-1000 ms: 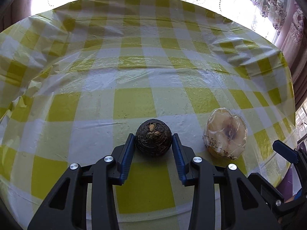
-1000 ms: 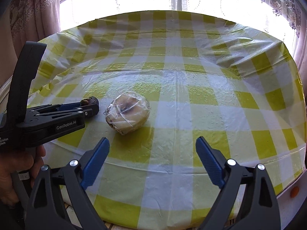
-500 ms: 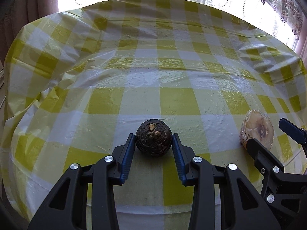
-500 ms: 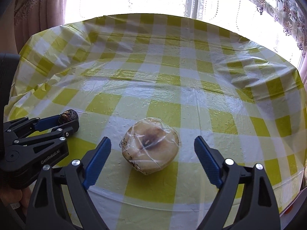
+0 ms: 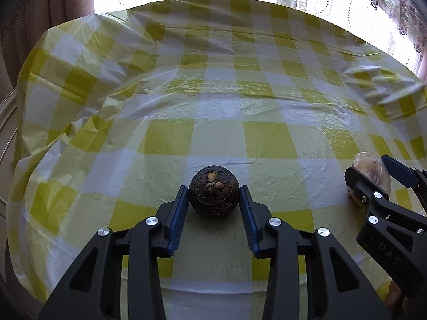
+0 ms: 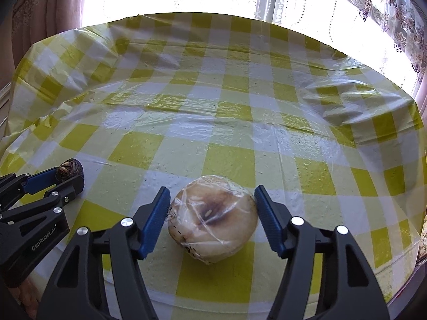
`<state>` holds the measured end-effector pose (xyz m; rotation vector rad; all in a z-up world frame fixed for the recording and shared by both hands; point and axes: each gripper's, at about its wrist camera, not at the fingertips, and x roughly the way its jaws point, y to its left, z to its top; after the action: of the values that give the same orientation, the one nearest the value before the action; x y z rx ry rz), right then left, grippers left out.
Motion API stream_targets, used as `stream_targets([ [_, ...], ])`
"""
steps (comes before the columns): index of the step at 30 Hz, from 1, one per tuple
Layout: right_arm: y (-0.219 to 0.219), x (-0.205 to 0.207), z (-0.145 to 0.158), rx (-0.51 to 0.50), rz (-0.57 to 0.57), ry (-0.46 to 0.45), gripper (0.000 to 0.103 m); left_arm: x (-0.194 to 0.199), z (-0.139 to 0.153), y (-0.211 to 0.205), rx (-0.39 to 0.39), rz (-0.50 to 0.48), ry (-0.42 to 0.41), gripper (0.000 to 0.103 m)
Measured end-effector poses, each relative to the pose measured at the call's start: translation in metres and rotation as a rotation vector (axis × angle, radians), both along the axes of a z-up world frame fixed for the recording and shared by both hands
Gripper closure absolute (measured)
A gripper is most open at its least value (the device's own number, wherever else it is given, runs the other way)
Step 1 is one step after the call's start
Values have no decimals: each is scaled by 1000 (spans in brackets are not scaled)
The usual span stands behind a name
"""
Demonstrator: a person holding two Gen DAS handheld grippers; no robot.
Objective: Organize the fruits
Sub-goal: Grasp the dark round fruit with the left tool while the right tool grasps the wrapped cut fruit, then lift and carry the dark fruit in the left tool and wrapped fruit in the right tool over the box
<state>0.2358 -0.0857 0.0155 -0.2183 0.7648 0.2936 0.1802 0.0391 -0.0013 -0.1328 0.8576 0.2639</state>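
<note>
Left wrist view first: our left gripper (image 5: 213, 200) is clamped on a dark brown ball fruit (image 5: 213, 191), its blue pads (image 5: 178, 214) pressed against the fruit's two sides. The fruit sits low over the yellow-and-white checked cloth (image 5: 213, 93), at the near middle of the table; we cannot tell whether it touches the cloth. At the far right edge of this view we see our right gripper (image 5: 373, 172) from the side, with a pale wrapped fruit (image 5: 372, 172) showing between its fingers. Curtains (image 5: 400, 5) hang at the bright window beyond the table.

Right wrist view next: our right gripper (image 6: 212, 208) stands astride the wrapped fruit (image 6: 213, 218), which lies on the cloth (image 6: 240, 93) at the near middle, covered in clear film with a brown patch on its top. The left pad (image 6: 156, 218) looks to be touching the film and the right pad (image 6: 268, 218) sits just beside it, so we cannot tell whether the claw has closed on it or still stands a little open. At the left edge we see our left gripper (image 6: 68, 172) with the ball fruit (image 6: 68, 168) held between its tips.
</note>
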Motion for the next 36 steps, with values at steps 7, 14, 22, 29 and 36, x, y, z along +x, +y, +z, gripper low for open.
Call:
stream_targets([
  [7,-2,-2,1,9,-7,-4,40,-1,0,0,4,3,2,66],
  [14,-6,-8,2,20,-6,8,41,-10,3,1,16,8,-2,66],
  [22,-11,-19,8,27,0,4,41,-20,8,-3,35,5,-8,66],
  [29,-18,-33,15,39,2,4,41,-31,15,-11,46,-7,-17,66],
  [36,-28,-51,19,49,3,9,41,-42,22,-25,58,-30,-29,66],
])
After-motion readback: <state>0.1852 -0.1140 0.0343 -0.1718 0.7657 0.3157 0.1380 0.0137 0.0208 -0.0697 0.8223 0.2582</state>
